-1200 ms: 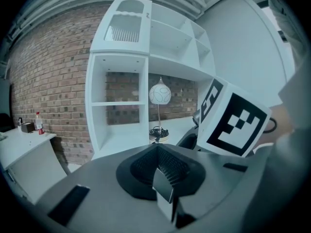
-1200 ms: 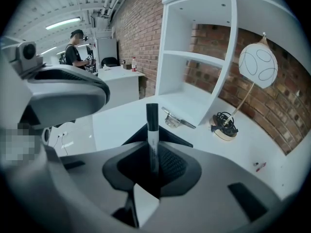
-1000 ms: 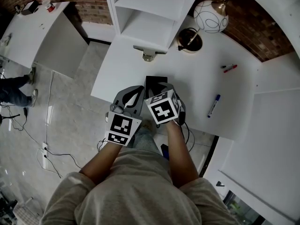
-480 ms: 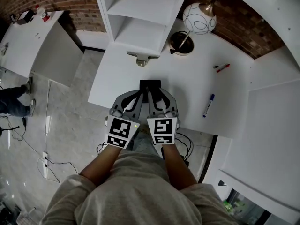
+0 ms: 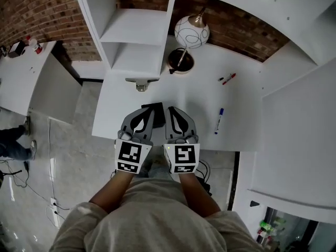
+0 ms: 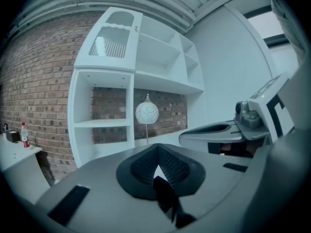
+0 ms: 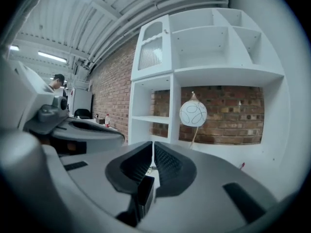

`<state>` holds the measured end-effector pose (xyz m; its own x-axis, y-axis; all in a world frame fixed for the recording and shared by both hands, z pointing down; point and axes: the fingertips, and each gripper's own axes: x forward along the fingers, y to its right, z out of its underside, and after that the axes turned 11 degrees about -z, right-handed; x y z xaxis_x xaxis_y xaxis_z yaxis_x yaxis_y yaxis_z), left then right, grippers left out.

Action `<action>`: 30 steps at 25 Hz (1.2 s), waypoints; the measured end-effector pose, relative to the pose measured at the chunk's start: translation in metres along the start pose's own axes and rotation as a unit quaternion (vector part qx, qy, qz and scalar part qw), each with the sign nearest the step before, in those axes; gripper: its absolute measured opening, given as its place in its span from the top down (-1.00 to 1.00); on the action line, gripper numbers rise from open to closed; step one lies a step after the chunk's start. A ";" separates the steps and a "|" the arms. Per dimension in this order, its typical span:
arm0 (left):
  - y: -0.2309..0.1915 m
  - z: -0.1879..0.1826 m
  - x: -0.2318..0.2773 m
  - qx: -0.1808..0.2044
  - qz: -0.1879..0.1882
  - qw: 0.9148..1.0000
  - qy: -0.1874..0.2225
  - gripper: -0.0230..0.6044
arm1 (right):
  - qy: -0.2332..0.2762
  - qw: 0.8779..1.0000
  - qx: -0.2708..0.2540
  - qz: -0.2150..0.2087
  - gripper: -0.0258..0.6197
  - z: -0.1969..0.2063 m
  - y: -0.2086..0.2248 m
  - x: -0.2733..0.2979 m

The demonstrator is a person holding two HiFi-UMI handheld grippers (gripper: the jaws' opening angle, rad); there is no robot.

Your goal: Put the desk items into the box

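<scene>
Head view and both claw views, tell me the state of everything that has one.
Left claw: shut, tips together.
Right claw: just closed, tips together; dark shape low in gap, grip unclear.
Black box: at the claw tips, partly hidden.
Blue marker: lying on desk, outside box.
Red marker: lying on desk, outside box.
Lamp: standing.

White shelving (image 5: 134,35) against brick wall (image 5: 42,9)

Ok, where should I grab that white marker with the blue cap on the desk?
Grip the white marker with the blue cap mid-barrel, coming straight down from above and closing across its narrow width. It lies flat and alone on the white desk, so both long sides look free.
</scene>
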<state>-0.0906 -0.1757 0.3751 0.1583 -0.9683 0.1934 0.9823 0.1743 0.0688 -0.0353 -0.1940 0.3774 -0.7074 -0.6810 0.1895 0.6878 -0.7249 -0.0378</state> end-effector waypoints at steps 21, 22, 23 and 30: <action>0.095 -0.073 0.008 0.020 0.144 0.988 0.045 0.91 | 0.001 0.991 0.025 0.131 0.86 -0.042 0.068 -0.098; 0.100 -0.076 0.007 0.020 0.151 0.987 0.046 0.91 | 0.002 0.990 0.026 0.137 0.87 -0.043 0.071 -0.103; 0.105 -0.079 0.007 0.020 0.158 0.986 0.048 0.91 | 0.002 0.989 0.027 0.143 0.87 -0.043 0.073 -0.107; 0.138 -0.087 0.016 0.019 0.195 0.979 0.049 0.91 | -0.005 0.983 0.031 0.179 0.86 -0.037 0.095 -0.137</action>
<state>0.0565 -0.1827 0.3027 0.5312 -0.8391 0.1177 0.8413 0.5388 0.0445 0.1206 -0.1731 0.3116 -0.4164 -0.8901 0.1852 0.9013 -0.4309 -0.0442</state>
